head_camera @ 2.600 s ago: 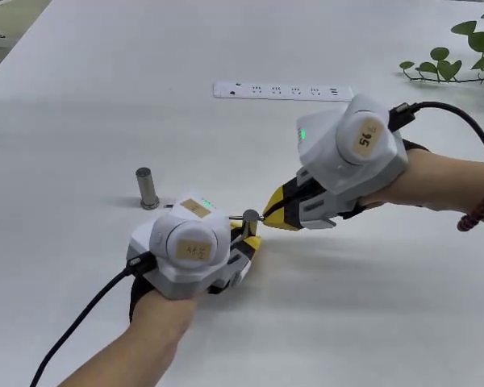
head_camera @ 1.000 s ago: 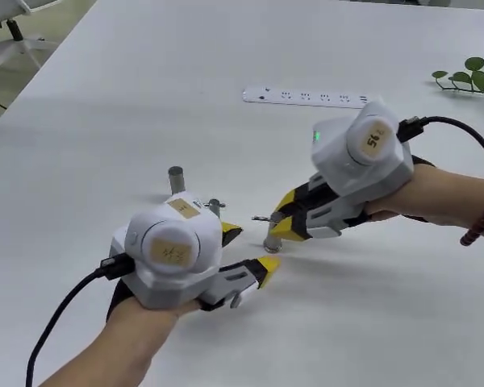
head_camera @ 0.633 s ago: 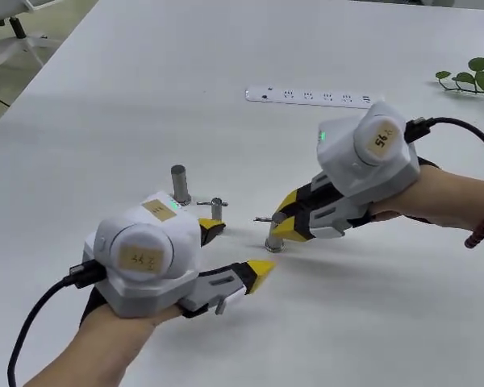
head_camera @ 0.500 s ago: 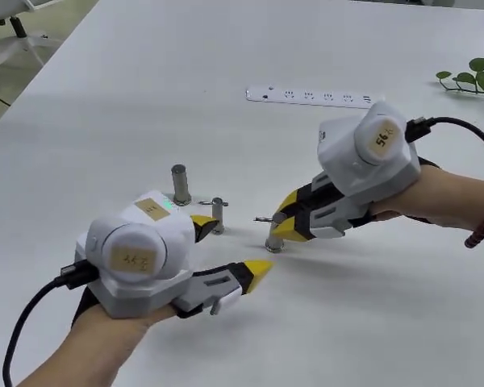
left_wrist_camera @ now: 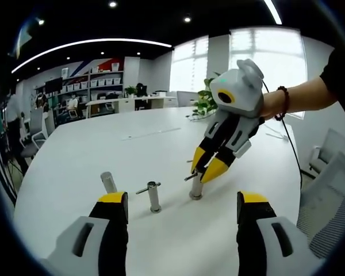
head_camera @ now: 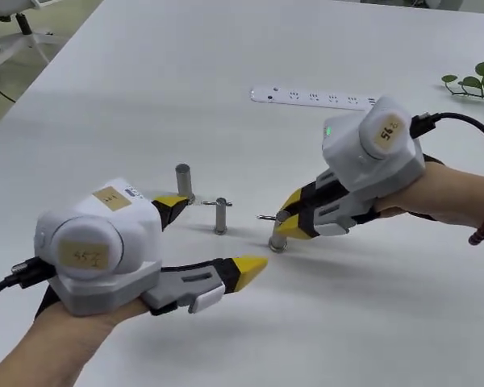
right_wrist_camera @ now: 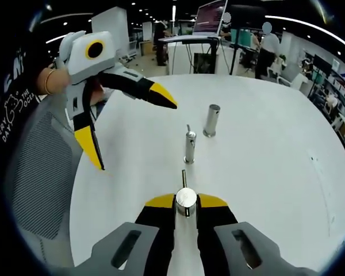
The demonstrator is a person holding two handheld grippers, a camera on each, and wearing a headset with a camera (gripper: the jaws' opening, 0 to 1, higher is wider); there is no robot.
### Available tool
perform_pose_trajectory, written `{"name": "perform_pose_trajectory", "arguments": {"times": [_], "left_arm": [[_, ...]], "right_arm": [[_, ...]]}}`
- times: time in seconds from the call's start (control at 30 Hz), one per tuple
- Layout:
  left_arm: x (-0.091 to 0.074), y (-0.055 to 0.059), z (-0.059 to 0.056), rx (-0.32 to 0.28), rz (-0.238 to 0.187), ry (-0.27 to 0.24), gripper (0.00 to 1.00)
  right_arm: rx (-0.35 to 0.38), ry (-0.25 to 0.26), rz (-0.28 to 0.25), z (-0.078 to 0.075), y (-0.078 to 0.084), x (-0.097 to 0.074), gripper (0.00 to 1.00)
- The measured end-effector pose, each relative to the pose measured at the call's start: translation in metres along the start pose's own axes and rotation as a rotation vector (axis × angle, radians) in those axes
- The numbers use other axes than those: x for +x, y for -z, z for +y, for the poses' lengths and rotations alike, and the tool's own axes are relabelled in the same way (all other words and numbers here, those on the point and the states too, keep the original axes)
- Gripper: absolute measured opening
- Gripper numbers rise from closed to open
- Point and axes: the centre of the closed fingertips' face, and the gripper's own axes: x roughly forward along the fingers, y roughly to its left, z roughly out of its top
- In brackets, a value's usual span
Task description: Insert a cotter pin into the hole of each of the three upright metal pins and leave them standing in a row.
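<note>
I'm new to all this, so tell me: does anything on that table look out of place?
Nothing spilled, tipped or damaged. Only difference: the middle pin and the held pin in the right gripper each carry a cotter pin; the end pin shows none.

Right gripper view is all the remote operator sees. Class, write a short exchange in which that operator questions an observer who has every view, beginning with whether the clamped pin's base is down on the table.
Operator: My right claw hides the foot of the near pin. Is its base down?
Observer: Yes. In the left gripper view its flanged base sits flat on the table.
Operator: The middle pin shows me its cotter pin end-on. Is it through?
Observer: In the head view the cotter pin sticks out on both sides of that pin, near its top.
</note>
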Motion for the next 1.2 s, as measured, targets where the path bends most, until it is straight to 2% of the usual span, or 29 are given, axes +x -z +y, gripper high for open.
{"name": "perform_pose_trajectory", "arguments": {"times": [0.37,0.67,0.9,1.03,1.2], "left_arm": [[-0.007,0.001,0.007,0.017,0.003,-0.012,0.87],[-0.012,-0.001,0.009,0.039,0.01,-0.009,0.89],[-0.014,-0.003,0.009,0.045,0.011,-0.009,0.9],[-0.015,-0.003,0.01,0.05,0.012,-0.006,0.9],[-0.015,-0.002,0.01,0.052,0.015,-0.006,0.9]], "right_arm": [[0.0,0.005,0.01,-0.01,-0.004,-0.003,0.08],[-0.001,-0.003,0.016,-0.017,-0.006,-0.002,0.08],[0.003,-0.013,0.031,-0.019,-0.002,0.001,0.08],[0.021,-0.023,0.02,-0.023,-0.001,0.002,0.08],[0.014,-0.041,0.019,-0.021,0.0,0.003,0.08]]}}
